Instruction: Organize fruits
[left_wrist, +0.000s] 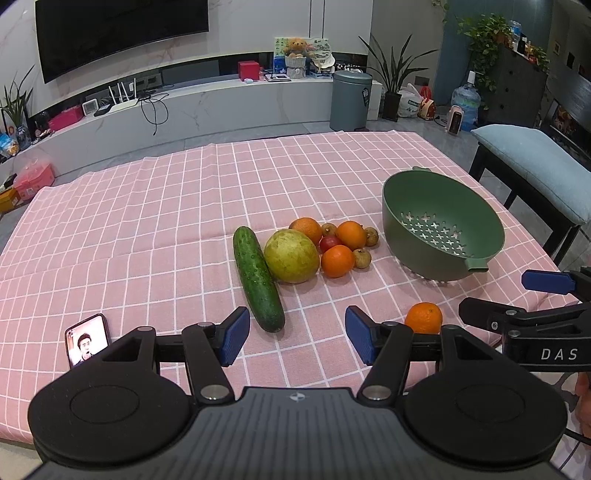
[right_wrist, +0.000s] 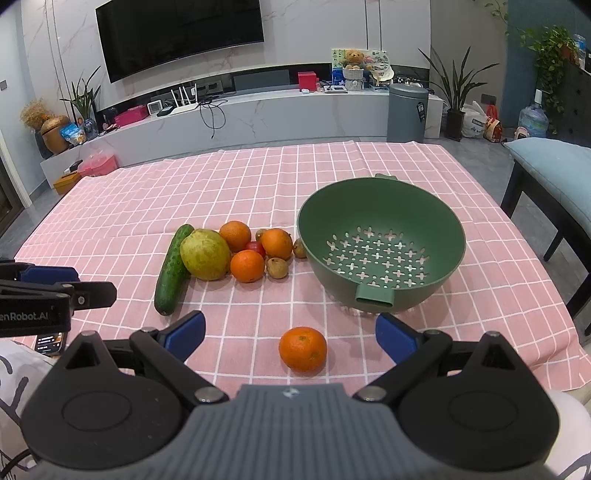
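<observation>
Right tool (right_wrist: 290, 334): jaws wide, empty; lone orange (right_wrist: 303, 350) lower centre, between pads, untouched.
Left tool (left_wrist: 295, 339): wide, empty.
Advice: centre on orange, close gently, carry to green colander (right_wrist: 380, 243) at right.
Pile: cucumber (right_wrist: 171, 271), other fruit mid-frame.
Table: pink checked cloth (right_wrist: 147, 192); television (right_wrist: 181, 33) behind.

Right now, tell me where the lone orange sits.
In the right wrist view the lone orange lies on the pink cloth near the table's front edge, apart from the fruit pile, just ahead of the open right gripper and before the green colander.
</observation>
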